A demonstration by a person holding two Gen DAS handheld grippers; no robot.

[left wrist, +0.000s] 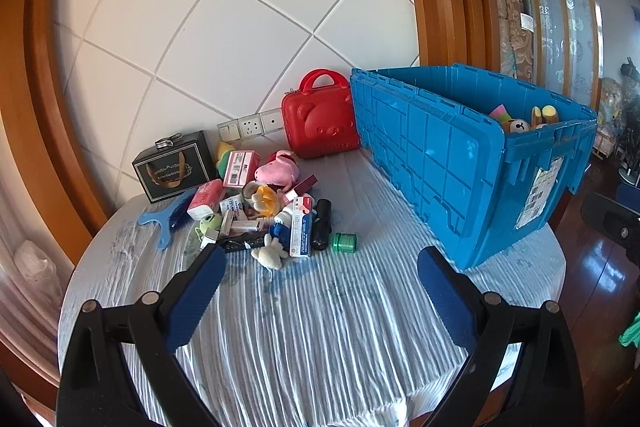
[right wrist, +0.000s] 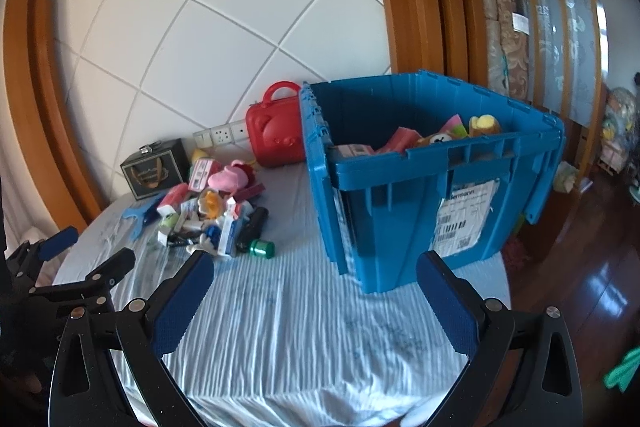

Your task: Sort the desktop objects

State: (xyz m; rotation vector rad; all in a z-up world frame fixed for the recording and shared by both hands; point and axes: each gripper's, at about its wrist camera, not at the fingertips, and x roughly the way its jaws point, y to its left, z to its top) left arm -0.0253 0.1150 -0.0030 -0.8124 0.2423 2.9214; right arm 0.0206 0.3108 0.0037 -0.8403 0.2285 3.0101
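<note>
Both tools, left (left wrist: 320,263) and right (right wrist: 314,267), gape empty, clutter pile (left wrist: 260,203) ahead.

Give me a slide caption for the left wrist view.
Open left gripper hovers over a cloth-covered table, facing a clutter pile beside a blue crate.

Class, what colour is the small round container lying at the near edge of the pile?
Green, clearest in the left wrist view.
</note>
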